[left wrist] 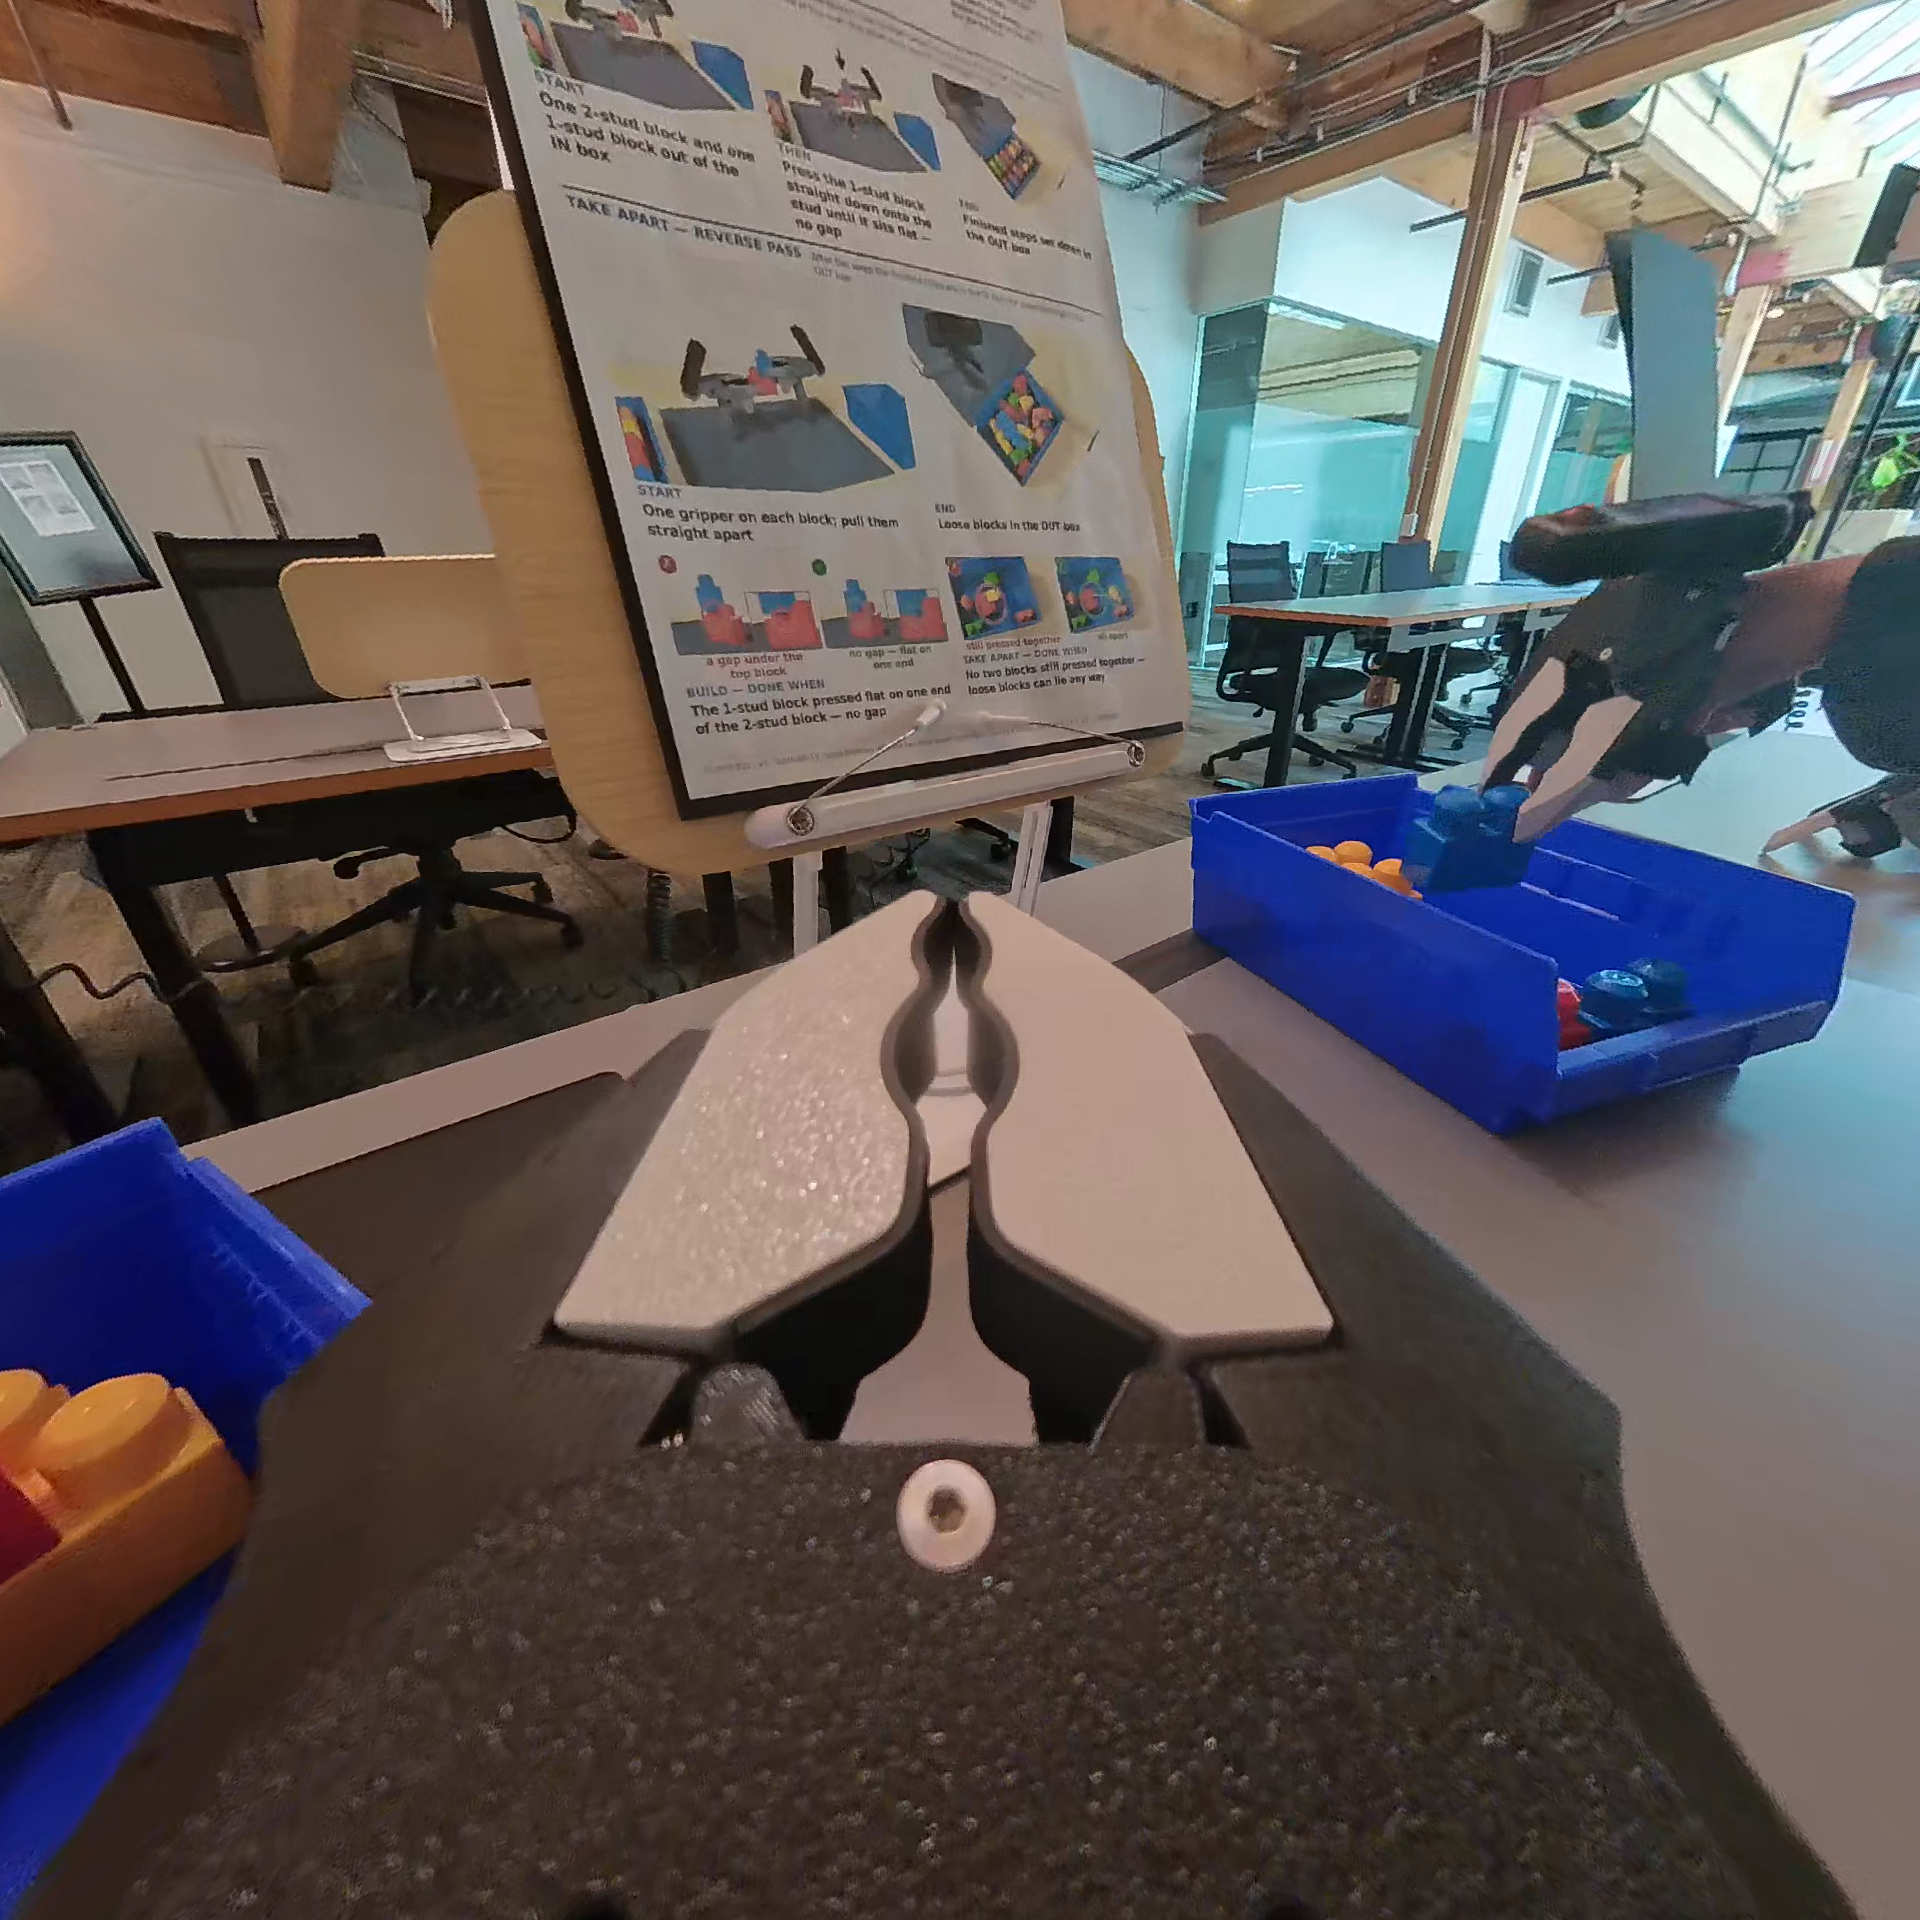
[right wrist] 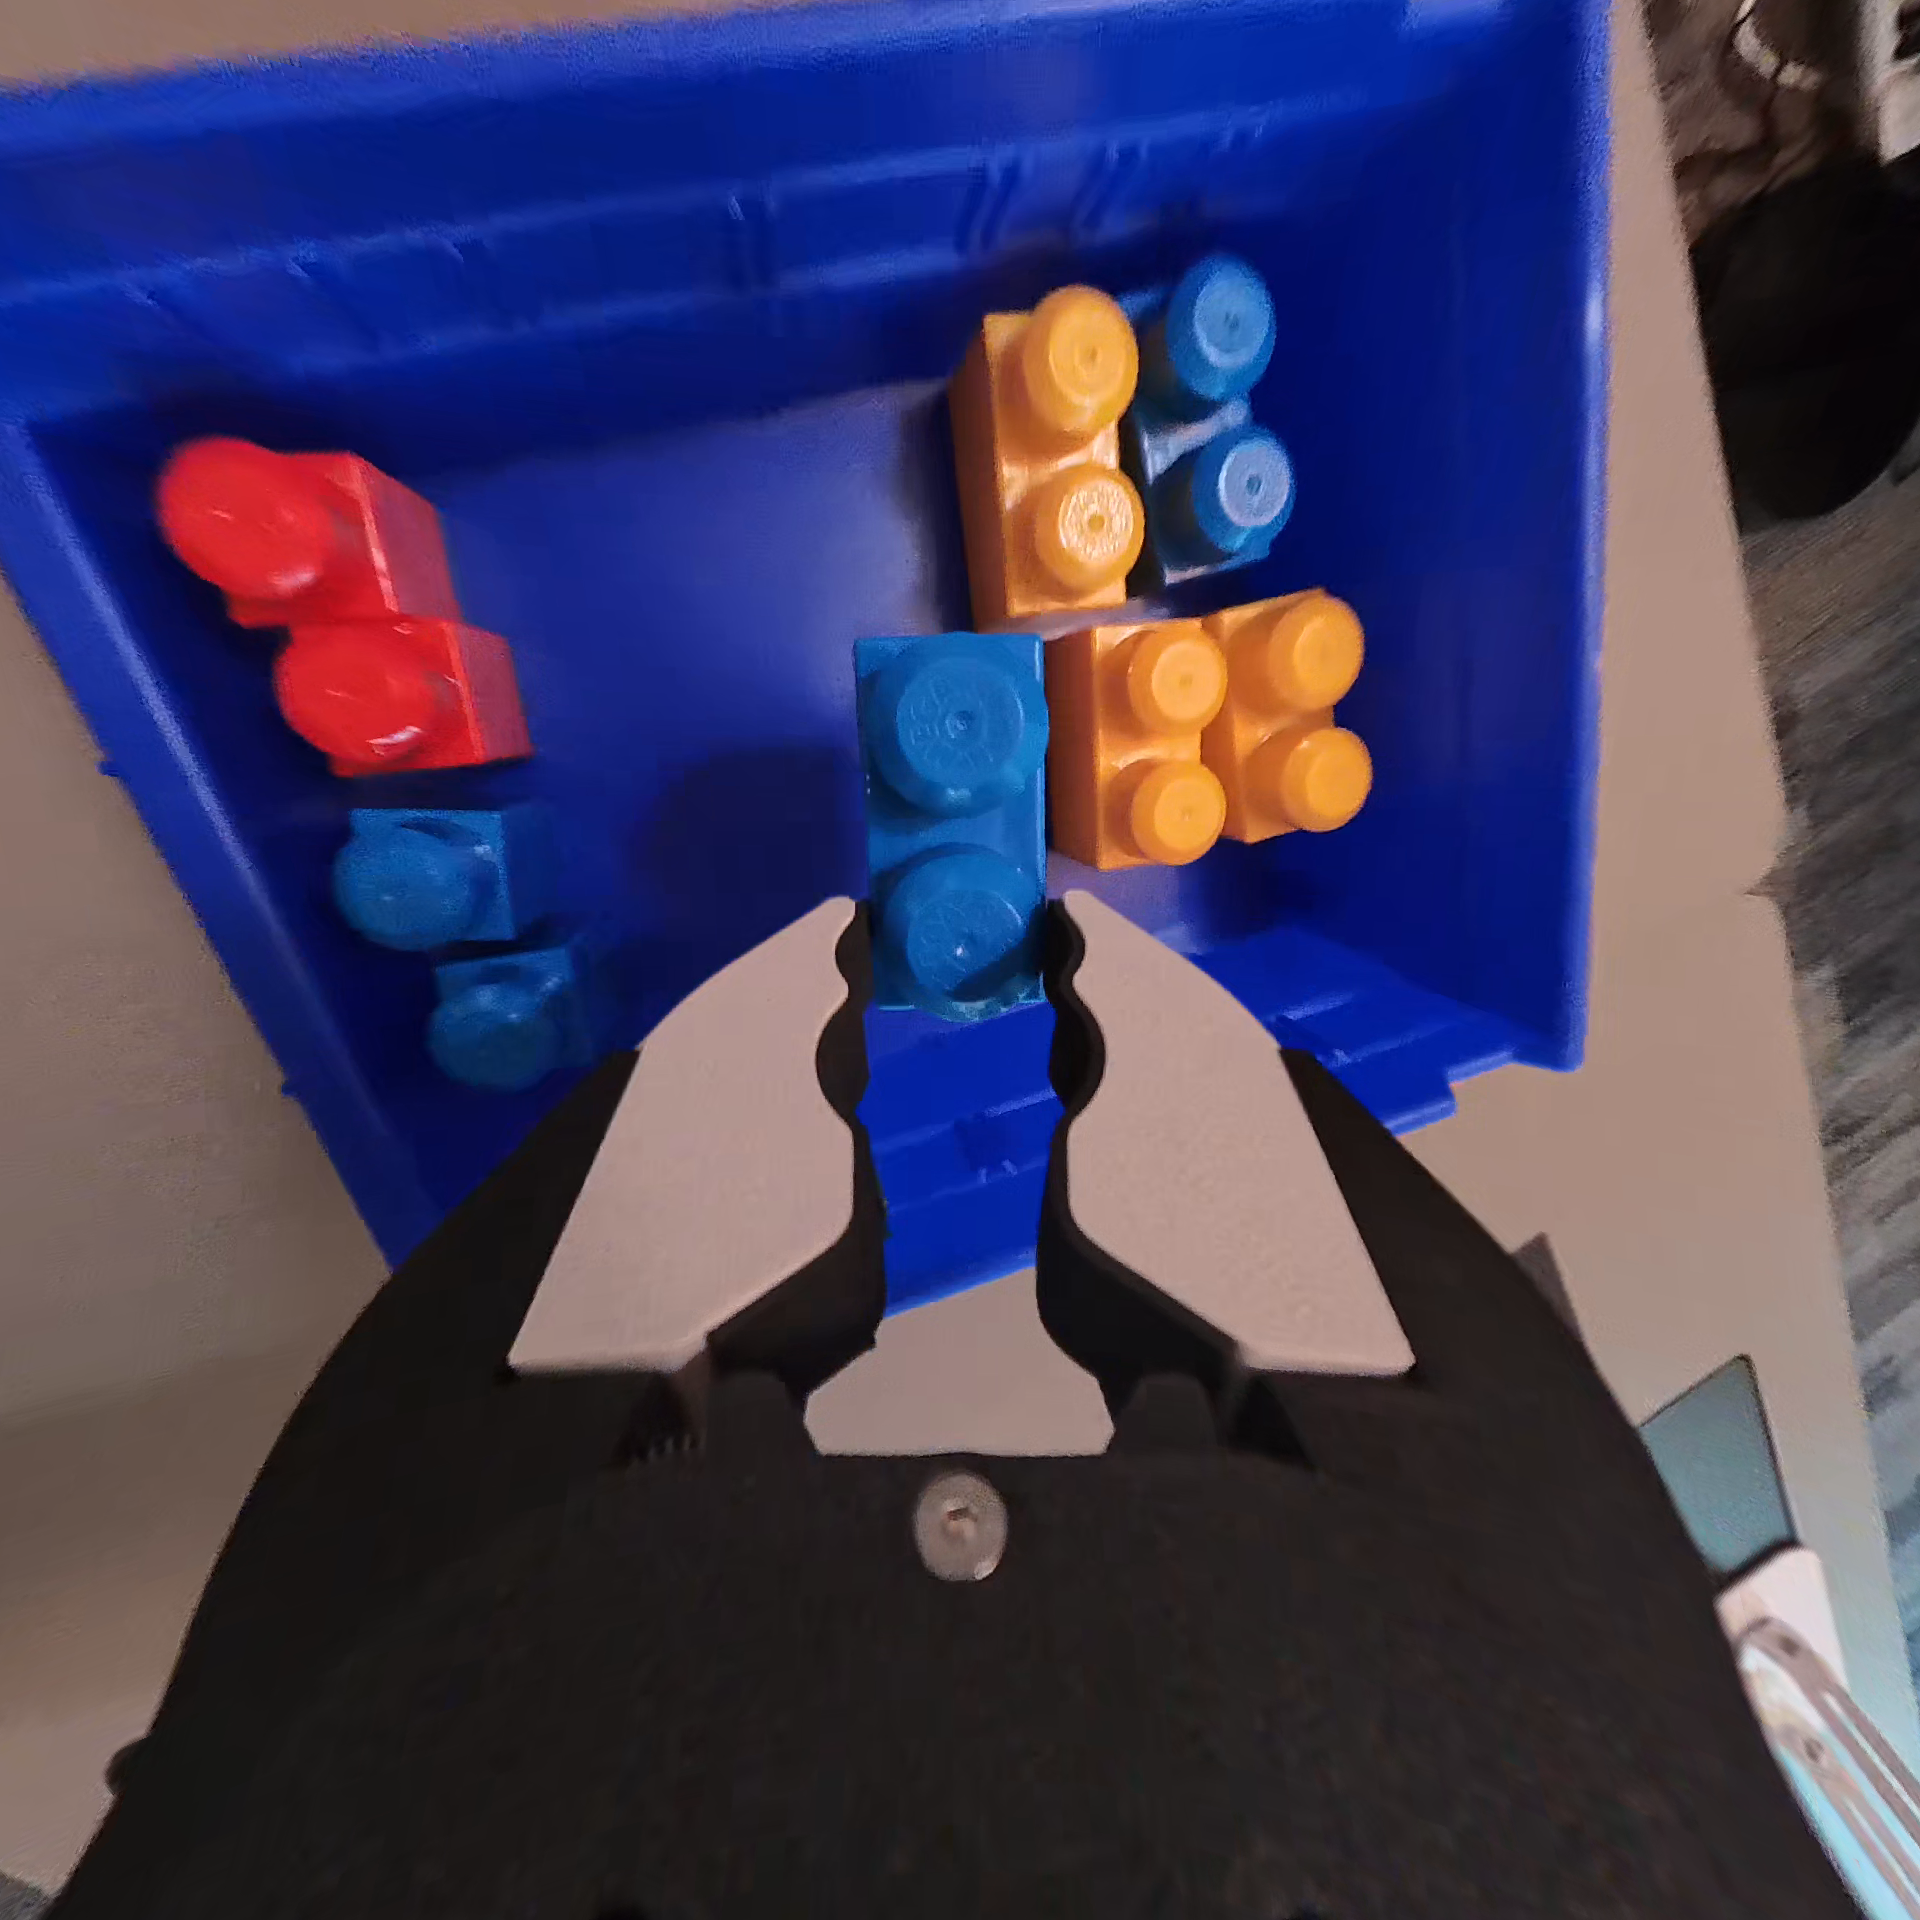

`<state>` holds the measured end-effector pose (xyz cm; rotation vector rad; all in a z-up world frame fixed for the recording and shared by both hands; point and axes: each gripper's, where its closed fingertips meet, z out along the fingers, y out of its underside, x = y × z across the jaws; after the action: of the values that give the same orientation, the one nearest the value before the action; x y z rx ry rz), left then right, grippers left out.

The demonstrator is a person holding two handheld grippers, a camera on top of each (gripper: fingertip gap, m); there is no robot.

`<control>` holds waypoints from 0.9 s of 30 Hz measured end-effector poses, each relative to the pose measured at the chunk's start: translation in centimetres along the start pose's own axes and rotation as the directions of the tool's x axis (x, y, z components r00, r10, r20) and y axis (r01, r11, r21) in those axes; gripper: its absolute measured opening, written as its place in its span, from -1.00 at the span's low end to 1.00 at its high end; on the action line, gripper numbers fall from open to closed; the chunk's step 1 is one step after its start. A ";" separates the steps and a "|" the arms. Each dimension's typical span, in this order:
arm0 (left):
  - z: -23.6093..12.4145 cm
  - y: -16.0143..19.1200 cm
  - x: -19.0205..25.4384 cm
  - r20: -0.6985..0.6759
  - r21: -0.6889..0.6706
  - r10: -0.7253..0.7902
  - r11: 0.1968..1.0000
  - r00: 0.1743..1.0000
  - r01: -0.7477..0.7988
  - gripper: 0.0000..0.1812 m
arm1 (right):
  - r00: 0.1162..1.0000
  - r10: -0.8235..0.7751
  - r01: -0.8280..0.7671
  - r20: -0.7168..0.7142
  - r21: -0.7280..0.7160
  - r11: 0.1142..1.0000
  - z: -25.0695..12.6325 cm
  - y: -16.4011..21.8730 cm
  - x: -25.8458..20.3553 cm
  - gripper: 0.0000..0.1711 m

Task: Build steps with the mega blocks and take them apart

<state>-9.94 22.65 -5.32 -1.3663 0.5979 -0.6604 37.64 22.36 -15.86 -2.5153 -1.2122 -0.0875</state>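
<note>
The blue two-stud block [right wrist: 954,821] is held by its near end between the tips of the right claw [right wrist: 958,951], studs toward the camera. From the left wrist view this same block [left wrist: 1467,844] hangs tilted just above the rim of the blue bin [left wrist: 1455,997] on the right side of the counter [left wrist: 1714,1299], so I judge it is being lifted out, not put in. The fingers are narrowed onto its two sides and touch it.

Below it in the bin lie three orange two-stud blocks [right wrist: 1205,727], another blue two-stud block [right wrist: 1216,416], two red one-stud blocks [right wrist: 353,613] and two blue one-stud blocks [right wrist: 457,935], all loose.

The left claw [left wrist: 948,920] is closed with its tips almost touching, and it holds nothing. It hovers over the dark mat [left wrist: 1455,1455] in the middle of the counter. A second blue bin [left wrist: 156,1268] with an orange block [left wrist: 114,1475] stands at its left.

The step in hand seems to be the fetching of the base block for a build. Next, the block should be carried to the mat and set level, studs up. The left claw then must open and take a one-stud block to press on it.
</note>
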 end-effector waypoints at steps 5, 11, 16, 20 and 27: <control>0.0 -0.2 0.0 0.013 0.008 0.031 0.999 0.999 -0.031 -1.00 | 0.999 0.001 0.002 0.050 -0.065 0.998 3.5 0.8 0.5 -0.63; 0.0 0.1 0.0 0.008 0.002 0.031 1.000 0.999 -0.031 -1.00 | 0.997 0.020 -0.011 0.075 -0.119 0.993 6.3 1.2 0.8 -0.62; 0.1 0.2 0.4 -0.006 -0.002 0.046 0.999 0.999 -0.046 -1.00 | 0.996 0.051 -0.041 0.073 -0.131 0.990 7.0 1.2 1.3 -0.62; 0.2 0.4 0.6 -0.013 -0.007 0.047 0.999 0.999 -0.047 -1.00 | 0.999 0.032 -0.026 0.036 -0.155 0.988 7.0 1.4 1.6 -0.60; 0.1 0.2 0.6 -0.013 -0.005 0.048 0.999 0.999 -0.048 -1.00 | 0.998 0.062 -0.062 -0.019 0.006 0.998 3.0 -1.0 2.0 -0.56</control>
<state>-9.50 22.29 -5.48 -1.3491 0.6413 -0.6304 37.82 25.41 -18.00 -2.5395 -1.1249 -0.0929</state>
